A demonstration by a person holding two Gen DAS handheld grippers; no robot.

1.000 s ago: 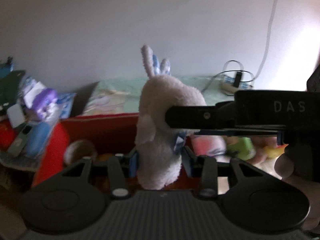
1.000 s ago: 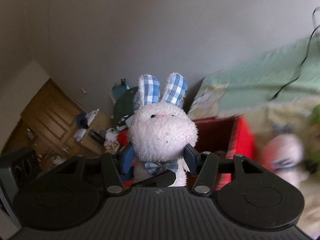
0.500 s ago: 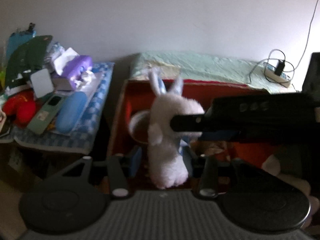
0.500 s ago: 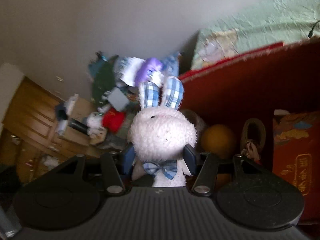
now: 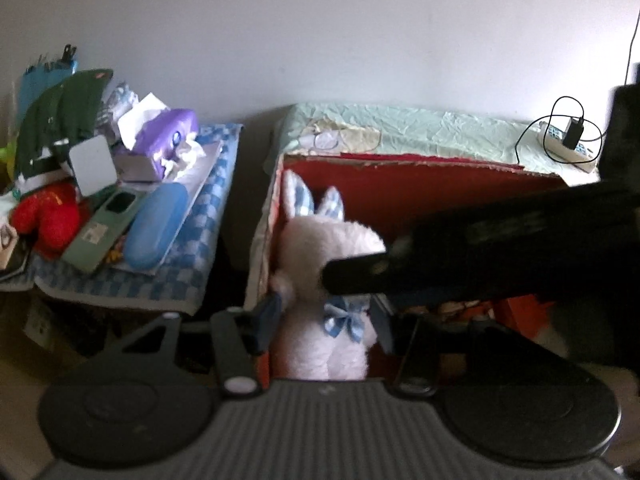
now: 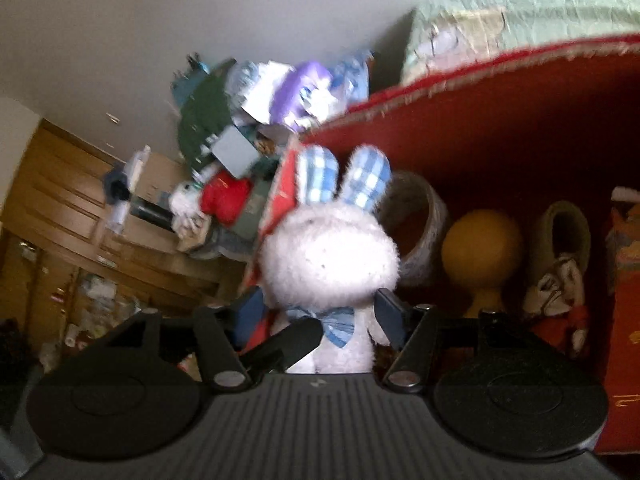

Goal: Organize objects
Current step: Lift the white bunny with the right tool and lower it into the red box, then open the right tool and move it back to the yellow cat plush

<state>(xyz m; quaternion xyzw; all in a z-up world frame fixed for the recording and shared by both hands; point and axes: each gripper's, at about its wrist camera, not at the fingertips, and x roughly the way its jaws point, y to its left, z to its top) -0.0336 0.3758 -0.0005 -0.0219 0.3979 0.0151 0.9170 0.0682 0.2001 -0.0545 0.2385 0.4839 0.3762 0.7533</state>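
White plush fills the middle of your left wrist view: the toy rabbit (image 5: 324, 280) stands upright between the left gripper (image 5: 320, 320) fingers, which are narrow and press on its body at both sides, while one second ago the same rabbit was held up in front of the bare wall. Now it hangs just over the left front corner of the red box (image 5: 440, 184), so you have brought it down to the place where it should go. The left jaws have been opening and then closing a little in this last second, but the pads keep the plush between them. A dark bar crosses this view from the right and reaches the rabbit's head; I judge it is a finger of your right gripper (image 6: 318, 312). In the right wrist view the rabbit (image 6: 330, 256) shows its face and checked ears, and the right fingers have just been opening: they now stand wide, with the body between them, and whether the pads press on it I cannot tell. This means the right hand is probably letting go, and the left one alone carries the toy. Only this view shows what is inside the box (image 6: 500, 128): a tape roll (image 6: 420, 236), a yellow ball-shaped thing (image 6: 482, 248) and another small toy. Only the left view shows the cluttered worktop (image 5: 188, 276) beside the box.
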